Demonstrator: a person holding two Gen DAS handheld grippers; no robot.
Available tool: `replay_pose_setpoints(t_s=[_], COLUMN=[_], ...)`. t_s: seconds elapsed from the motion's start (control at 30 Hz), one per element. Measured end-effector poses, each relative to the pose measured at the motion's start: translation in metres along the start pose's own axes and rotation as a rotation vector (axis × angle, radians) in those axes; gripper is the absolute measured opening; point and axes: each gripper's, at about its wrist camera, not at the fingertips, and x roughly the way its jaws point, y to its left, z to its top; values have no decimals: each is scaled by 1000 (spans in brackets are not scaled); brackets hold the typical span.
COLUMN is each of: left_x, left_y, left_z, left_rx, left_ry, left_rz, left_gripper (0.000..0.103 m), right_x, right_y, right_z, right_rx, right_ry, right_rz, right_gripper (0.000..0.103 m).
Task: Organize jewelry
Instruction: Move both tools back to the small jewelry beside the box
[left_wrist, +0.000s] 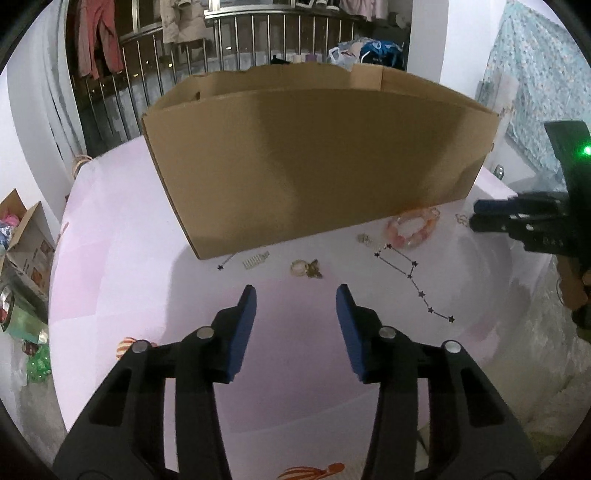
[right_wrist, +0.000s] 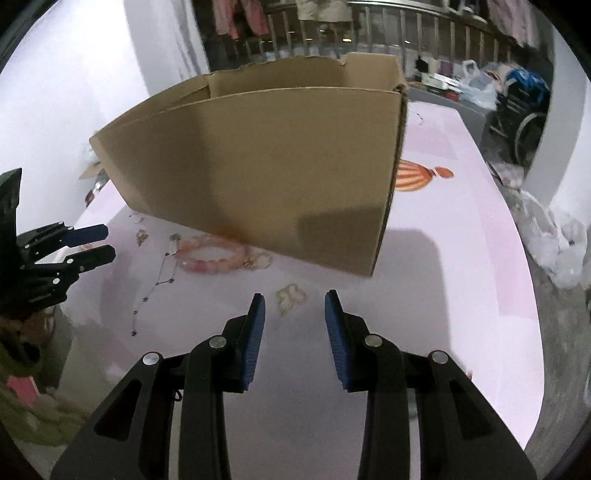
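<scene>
Directly ahead of the left tool (left_wrist: 296, 295), between its part-open, empty blue pads: gold ring cluster (left_wrist: 306, 268), lying on the tabletop (left_wrist: 122, 266) before the cardboard box (left_wrist: 314, 155). Right tool (right_wrist: 294, 301), likewise part-open and empty, faces pale earrings (right_wrist: 290, 295).

Dim indoor light, soft shadows, slight motion blur, strong fisheye bending at edges.

Pale pink table (left_wrist: 122, 258) with printed striped-balloon motifs. Directly on it: open brown cardboard box (left_wrist: 314, 162); before its front wall, pink beaded bracelet (left_wrist: 412, 226), black star-link chain necklace (left_wrist: 413, 277), gold ring with charm (left_wrist: 306, 268), small silver rhinestone strip (left_wrist: 256, 259).
</scene>
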Motion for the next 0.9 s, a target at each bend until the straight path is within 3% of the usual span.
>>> replay_pose_setpoints(t_s=[0.17, 0.33, 0.47, 0.53, 0.77, 0.9], left_x=[6, 7, 8, 8, 4, 2], left_y=[1, 1, 0, -2, -4, -5], left_z=[-3, -1, 2, 2, 0, 0], left_rx=[-2, -4, -5, -4, 4, 11], left_ry=[28, 38, 39, 36, 36, 34], left_rz=[-6, 1, 8, 9, 3, 1], left_gripper=[34, 32, 32, 32, 32, 32], right_x=[7, 7, 7, 8, -5, -14], right_y=[2, 11, 6, 1, -5, -6], right_z=[6, 6, 10, 11, 6, 4], right_rx=[-92, -202, -186, -160, -62, -23], right_ry=[3, 23, 35, 41, 29, 7], right_rz=[28, 36, 66, 89, 116, 59], right_gripper=[31, 20, 15, 0, 0, 0])
